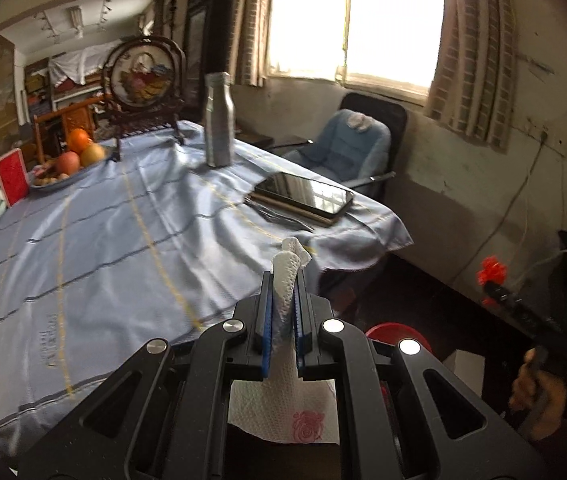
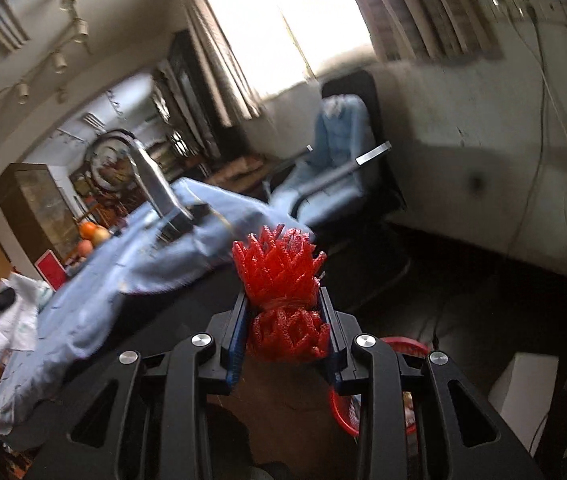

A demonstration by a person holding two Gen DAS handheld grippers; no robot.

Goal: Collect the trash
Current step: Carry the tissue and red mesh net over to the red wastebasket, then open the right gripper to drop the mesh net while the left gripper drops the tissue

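Off desk (image 1: 83, 240) edge, above floor: left gripper (image 1: 283, 312) fingers clamped on paper napkin (image 1: 285, 300), right gripper (image 2: 283, 320) fingers clamped on red foam net (image 2: 279, 268). Probably carrying both to red bin (image 1: 395, 330) just below. Center over rim w/ grip tight, then open.

In my left gripper (image 1: 283, 300), matt black plastic with blue ribbed pads, sits an embossed white paper napkin (image 1: 287, 364) printed with a pink rose. My right gripper (image 2: 283, 312) grips a red foam mesh sleeve (image 2: 279, 276), spiky and slightly shiny. A satiny blue tablecloth (image 1: 103, 240) lies creased under a dull silvery bottle (image 1: 219, 120), a glossy black phone (image 1: 305, 194) and a carved dark wood stand (image 1: 143, 112).
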